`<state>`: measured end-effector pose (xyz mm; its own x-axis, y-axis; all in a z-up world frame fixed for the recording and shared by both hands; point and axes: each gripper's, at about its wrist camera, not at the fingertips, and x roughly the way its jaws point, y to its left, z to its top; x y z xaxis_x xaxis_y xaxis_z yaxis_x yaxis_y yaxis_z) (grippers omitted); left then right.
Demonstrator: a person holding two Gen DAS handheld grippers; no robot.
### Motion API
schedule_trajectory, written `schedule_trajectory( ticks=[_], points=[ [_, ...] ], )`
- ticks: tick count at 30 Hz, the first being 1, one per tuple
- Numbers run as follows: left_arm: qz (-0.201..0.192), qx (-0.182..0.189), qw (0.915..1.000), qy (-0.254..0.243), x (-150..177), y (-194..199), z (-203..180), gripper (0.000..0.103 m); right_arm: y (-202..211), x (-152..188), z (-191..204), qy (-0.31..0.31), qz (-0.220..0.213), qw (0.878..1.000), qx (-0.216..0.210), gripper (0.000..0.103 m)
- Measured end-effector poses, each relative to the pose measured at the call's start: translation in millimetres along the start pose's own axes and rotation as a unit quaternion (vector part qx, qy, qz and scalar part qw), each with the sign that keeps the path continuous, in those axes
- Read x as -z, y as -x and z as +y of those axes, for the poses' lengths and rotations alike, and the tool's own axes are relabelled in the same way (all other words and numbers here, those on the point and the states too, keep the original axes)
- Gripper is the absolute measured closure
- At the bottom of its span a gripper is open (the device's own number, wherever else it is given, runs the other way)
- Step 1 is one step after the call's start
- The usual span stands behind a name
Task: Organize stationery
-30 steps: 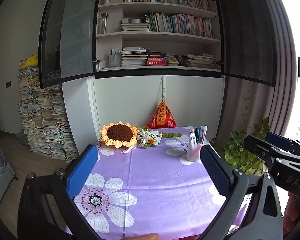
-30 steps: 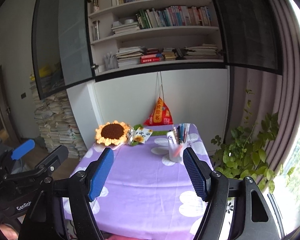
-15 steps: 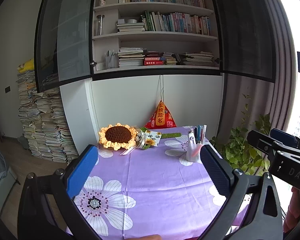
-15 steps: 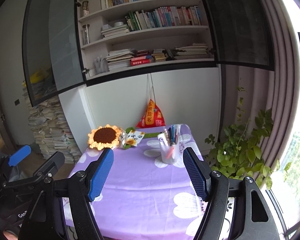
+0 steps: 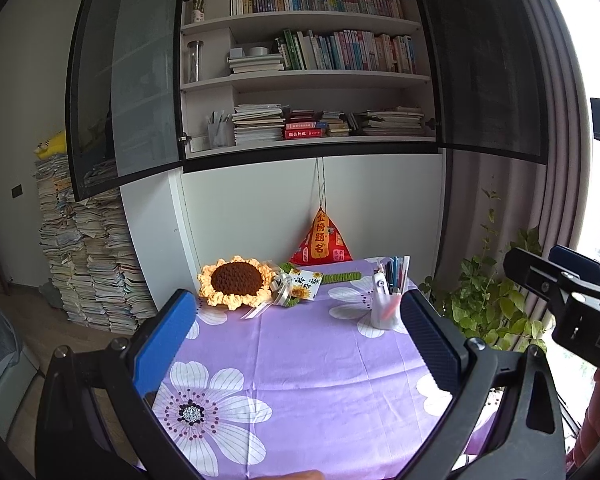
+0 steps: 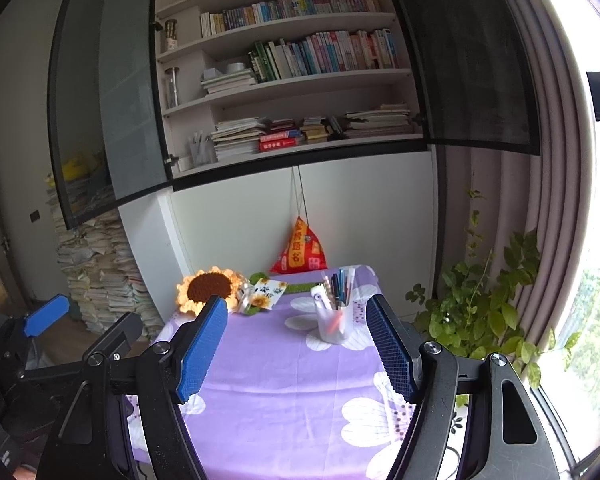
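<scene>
Nearby, crocheted sunflower (image 5: 235,282) flanks pen cup (image 6: 334,322); grippers (image 6: 295,344) agape.

A tall white wall-mounted bookcase (image 5: 308,76) fills the far wall, its dark smoked-glass doors (image 5: 123,76) swung open to either side. Rows of upright books crowd the upper shelves; flat piles of papers lie on the lowest one. Below it runs a plain white wall panel (image 5: 259,208). To the left, a leaning stack of worn magazines and papers (image 5: 87,252) rises from the brown wooden floor (image 5: 31,320) against a pale wall. On the right, mauve pleated curtains (image 6: 520,208) hang beside a bright window (image 6: 596,280), daylight washing in, with a leafy green potted vine (image 6: 480,312) beneath.
</scene>
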<state>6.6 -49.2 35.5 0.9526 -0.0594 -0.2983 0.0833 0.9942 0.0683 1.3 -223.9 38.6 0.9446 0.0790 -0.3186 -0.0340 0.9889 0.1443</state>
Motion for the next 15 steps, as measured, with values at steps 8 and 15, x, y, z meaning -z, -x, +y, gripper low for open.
schedule_trajectory(
  ticks=[8,15],
  points=[
    [-0.003,-0.004,1.0000,0.002,-2.3,2.3,-1.0,0.001,2.4,0.6,0.9,0.004,-0.001,1.000,-0.002,0.030],
    [-0.001,-0.003,1.0000,-0.003,-1.3,3.3,-2.0,0.001,2.8,0.6,1.2,0.001,-0.001,1.000,-0.002,0.030]
  ],
)
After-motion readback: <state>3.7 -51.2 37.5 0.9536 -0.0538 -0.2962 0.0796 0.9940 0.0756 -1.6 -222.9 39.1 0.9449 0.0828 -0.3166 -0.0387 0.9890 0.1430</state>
